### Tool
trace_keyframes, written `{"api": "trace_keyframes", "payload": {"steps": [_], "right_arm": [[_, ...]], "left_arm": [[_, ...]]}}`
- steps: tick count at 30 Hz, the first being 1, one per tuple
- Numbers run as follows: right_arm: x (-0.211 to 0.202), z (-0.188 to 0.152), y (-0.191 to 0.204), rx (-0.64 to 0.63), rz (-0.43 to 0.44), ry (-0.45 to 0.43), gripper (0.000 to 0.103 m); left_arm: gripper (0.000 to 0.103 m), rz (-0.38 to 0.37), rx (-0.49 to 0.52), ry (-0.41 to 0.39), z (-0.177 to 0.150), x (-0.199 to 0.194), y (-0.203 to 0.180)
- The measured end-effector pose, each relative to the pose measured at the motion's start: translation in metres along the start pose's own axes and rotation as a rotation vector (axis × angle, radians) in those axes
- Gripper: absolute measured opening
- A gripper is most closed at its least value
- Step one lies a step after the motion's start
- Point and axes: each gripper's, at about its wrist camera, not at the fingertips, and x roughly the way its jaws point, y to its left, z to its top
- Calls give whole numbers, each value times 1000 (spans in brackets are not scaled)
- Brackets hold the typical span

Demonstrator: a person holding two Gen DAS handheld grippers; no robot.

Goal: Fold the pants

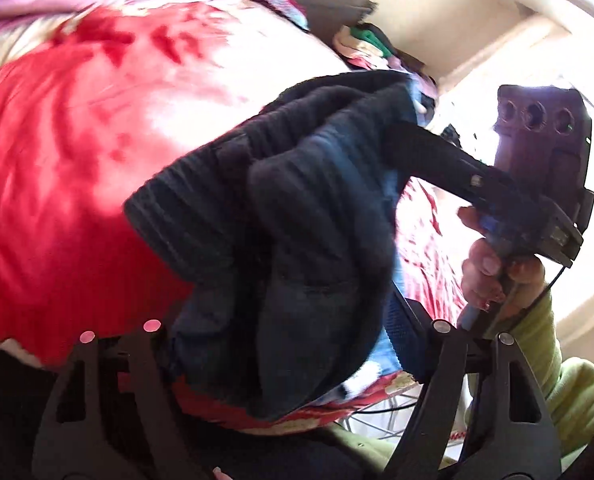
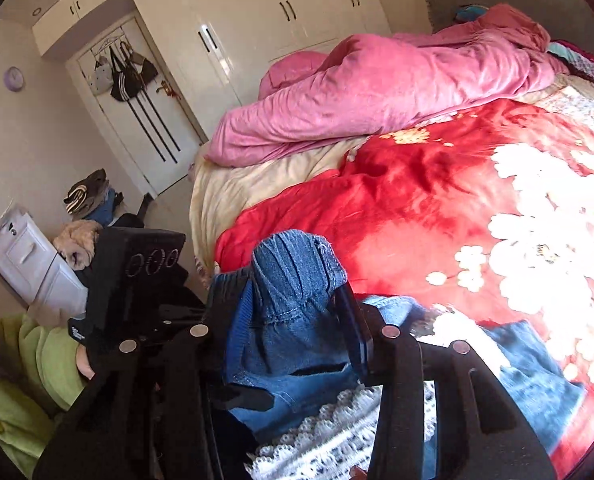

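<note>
Right up close, my right tool has its jaws pinched on a bunched fold of the denim pants, holding them up just over the near edge of the bed. My left tool has a thick dark wad of the same pants filling the gap between its fingers, though it's too blurry for me to tell if the pads actually bite. Behind that there's the red floral blanket, then the pink duvet, and the white wardrobe at the back.
</note>
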Motion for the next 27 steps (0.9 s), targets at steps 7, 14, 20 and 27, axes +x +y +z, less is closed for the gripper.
{"api": "trace_keyframes", "payload": {"steps": [7, 14, 20, 27], "right_arm": [[-41, -17, -27, 63, -51, -75, 42], [-85, -63, -52, 192, -189, -146, 58], [-66, -85, -56, 210, -256, -33, 58], [-44, -110, -78, 239, -408, 82, 56]], "left_arm": [[70, -15, 91, 27, 2, 24, -58], [78, 2, 238, 146, -29, 52, -91], [79, 26, 233, 198, -36, 69, -91], [80, 12, 218, 192, -30, 71, -87]]}}
